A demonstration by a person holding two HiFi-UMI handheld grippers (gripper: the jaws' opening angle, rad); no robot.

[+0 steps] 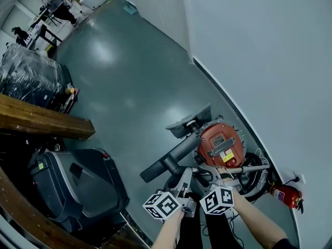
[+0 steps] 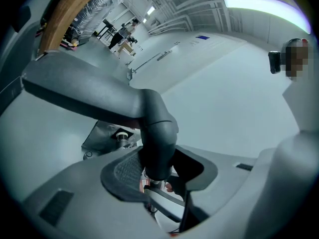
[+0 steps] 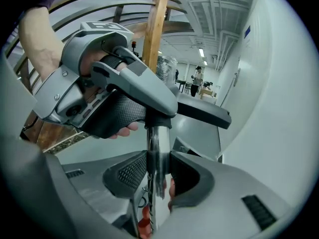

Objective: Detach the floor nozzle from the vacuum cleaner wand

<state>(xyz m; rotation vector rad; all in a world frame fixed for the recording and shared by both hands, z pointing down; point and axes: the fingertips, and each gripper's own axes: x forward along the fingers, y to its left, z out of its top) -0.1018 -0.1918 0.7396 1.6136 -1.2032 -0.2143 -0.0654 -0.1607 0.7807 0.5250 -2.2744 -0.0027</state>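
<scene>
a smooth grey-green floor (image 1: pixel 119 77) runs away in front of me, glossy with lamp glare, and a white wall (image 1: pixel 259 45) curves along its right edge. the red vacuum canister (image 1: pixel 220 144) sits on the floor close to that wall, with a red fire extinguisher (image 1: pixel 284 195) near it at the wall's foot. my left gripper (image 2: pixel 157 176) has its fingers (image 2: pixel 124 171) pressed against both sides of the wand's dark elbow (image 2: pixel 157 138), held only as far apart as the elbow is thick. my right gripper (image 3: pixel 155 171) has its fingers (image 3: pixel 130 172) clamped on the shiny metal tube (image 3: pixel 155 153), just below the dark collar that the left gripper holds. the floor nozzle (image 1: pixel 189 119) lies flat on the floor just beside the canister, at the far end of the dark tube (image 1: pixel 171 157). my left side is crowded: a wooden beam (image 1: pixel 41 119), a black case (image 1: pixel 78 183) below it and a plastic-wrapped pallet (image 1: pixel 28 79) further on. past the nozzle the floor lies open, narrowing between pallet and wall toward a person (image 1: pixel 52 1) standing far off.
</scene>
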